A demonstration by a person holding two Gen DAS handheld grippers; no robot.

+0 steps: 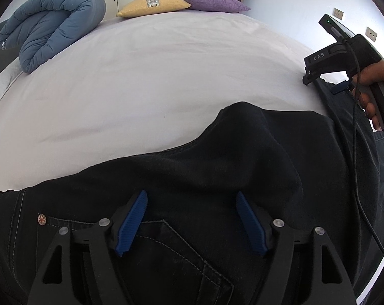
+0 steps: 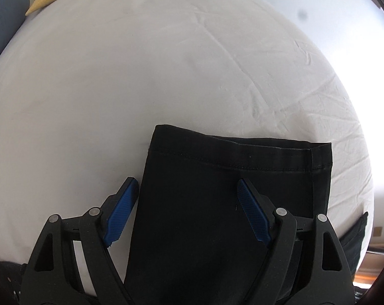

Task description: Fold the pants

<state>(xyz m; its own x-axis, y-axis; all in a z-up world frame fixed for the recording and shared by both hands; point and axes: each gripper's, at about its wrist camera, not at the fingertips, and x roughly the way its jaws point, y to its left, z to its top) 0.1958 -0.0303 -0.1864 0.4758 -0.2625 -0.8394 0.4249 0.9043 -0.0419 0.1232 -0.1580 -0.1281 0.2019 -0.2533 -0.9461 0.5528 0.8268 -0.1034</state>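
Observation:
Dark denim pants [image 1: 217, 167] lie on a white bed sheet [image 1: 153, 76]. In the left wrist view I see the waist end with a pocket and a copper rivet [image 1: 42, 219]. My left gripper [image 1: 192, 221] is open just above the pocket area, holding nothing. In the right wrist view the hemmed leg end [image 2: 242, 178] lies flat. My right gripper [image 2: 186, 211] is open over it, the left finger beside the leg's left edge, the right finger over the cloth. The right gripper also shows in the left wrist view [image 1: 326, 78], held in a hand at the far right.
A rolled blue duvet [image 1: 52, 23] lies at the far left of the bed. A yellow pillow [image 1: 153, 6] and a purple pillow [image 1: 214, 2] sit at the head. Wardrobe doors and a room door stand behind. The bed's right edge [image 2: 369, 203] is near the leg end.

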